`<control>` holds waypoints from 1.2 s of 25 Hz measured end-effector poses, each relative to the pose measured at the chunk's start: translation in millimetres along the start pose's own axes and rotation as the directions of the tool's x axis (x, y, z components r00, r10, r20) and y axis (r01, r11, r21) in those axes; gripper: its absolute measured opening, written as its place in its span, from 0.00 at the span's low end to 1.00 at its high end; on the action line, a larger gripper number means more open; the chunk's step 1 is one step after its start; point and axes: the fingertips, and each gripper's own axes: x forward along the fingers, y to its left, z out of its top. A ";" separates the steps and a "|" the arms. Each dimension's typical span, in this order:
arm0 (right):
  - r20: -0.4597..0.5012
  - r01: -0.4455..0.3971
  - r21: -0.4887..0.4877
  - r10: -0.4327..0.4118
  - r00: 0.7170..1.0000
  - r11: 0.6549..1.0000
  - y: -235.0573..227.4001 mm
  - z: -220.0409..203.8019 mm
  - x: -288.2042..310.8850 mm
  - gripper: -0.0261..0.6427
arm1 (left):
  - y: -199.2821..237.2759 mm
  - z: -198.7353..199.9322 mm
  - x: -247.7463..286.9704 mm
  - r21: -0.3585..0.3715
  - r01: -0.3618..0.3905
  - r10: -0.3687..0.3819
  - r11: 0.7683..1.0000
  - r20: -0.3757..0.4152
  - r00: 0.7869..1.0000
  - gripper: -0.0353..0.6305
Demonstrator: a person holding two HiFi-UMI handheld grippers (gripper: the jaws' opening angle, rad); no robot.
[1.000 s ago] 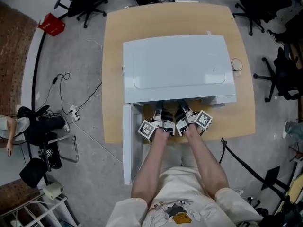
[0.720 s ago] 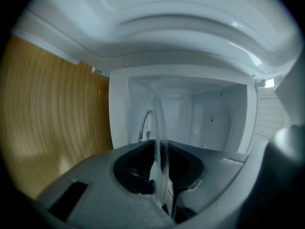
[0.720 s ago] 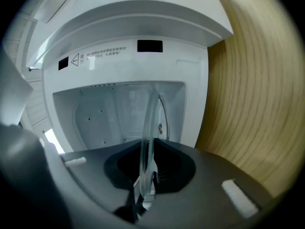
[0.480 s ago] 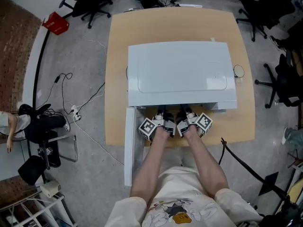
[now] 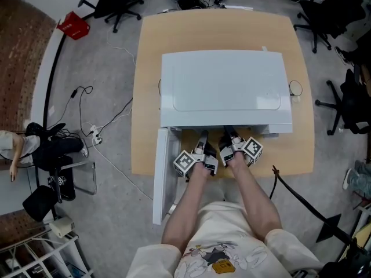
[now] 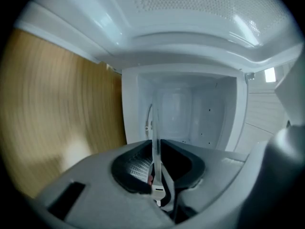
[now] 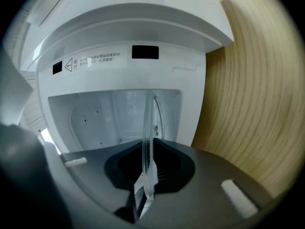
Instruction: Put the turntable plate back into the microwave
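Nearly done: turntable plate [image 7: 148,123] inside the microwave [image 5: 226,86], rim pinched by the right gripper [image 7: 148,150], left gripper [image 6: 156,152] opening around it; full release pending.

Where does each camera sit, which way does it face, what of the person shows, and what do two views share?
Head view: on the person's head, looking steeply down at the microwave on the table; forearms, left gripper and right gripper show.
Left gripper view: on the left gripper, facing the open cavity; its opening jaws flank the plate.
Right gripper view: on the right gripper, facing the cavity; its jaws clamp the plate.
Shared: both gripper views show the plate edge-on and the cavity.
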 end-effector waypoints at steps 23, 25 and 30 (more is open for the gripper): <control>-0.229 0.049 -0.033 -0.055 0.972 0.998 -19.7 -17.5 -16.4 0.11 | 20.7 8.2 22.3 -0.015 -0.080 0.080 0.997 0.017 0.997 0.10; -0.247 0.055 -0.031 -0.061 0.967 0.998 -21.3 -24.3 -15.8 0.12 | 21.2 7.5 21.8 -0.020 -0.077 0.078 0.997 0.018 0.997 0.10; -0.218 0.085 -0.029 -0.089 0.972 0.996 -28.6 -26.2 -16.0 0.10 | 21.2 5.6 18.9 -0.041 -0.059 0.059 0.997 0.005 0.998 0.16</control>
